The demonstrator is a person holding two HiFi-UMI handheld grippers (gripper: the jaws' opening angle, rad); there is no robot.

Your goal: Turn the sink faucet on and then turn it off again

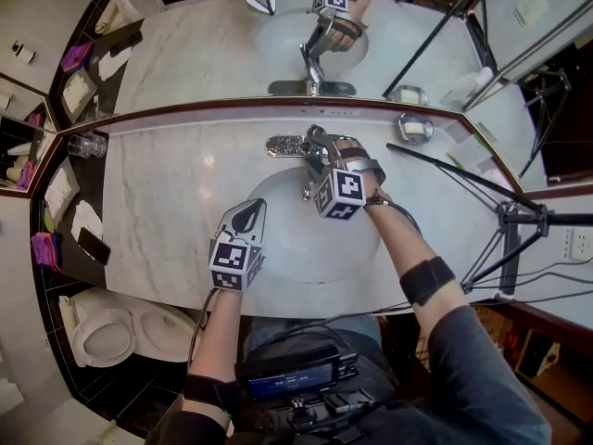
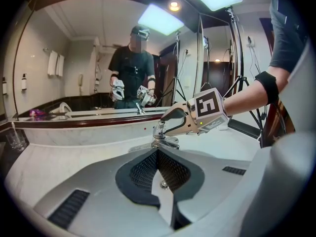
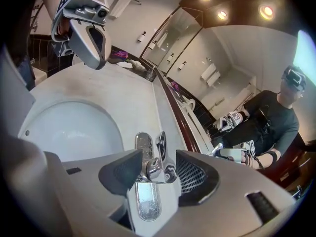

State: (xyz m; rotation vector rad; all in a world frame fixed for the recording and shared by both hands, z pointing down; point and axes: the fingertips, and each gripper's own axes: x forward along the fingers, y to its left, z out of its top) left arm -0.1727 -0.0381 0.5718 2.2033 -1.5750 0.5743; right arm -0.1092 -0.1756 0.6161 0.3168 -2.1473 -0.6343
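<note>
- marble counter (image 1: 157, 202) spreads beneath both claws.
- white sink (image 1: 278, 248) lies below and ahead of the left claw (image 2: 158, 158), whose jaws are pressed together, empty.
- right claw (image 3: 158, 174) stands wide, jaws either side of the chrome faucet (image 3: 161, 149), not clamped.

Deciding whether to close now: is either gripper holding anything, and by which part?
Nothing is held. The right gripper has its jaws open on either side of the faucet handle, pads not pressing. The left gripper is shut and empty.
</note>
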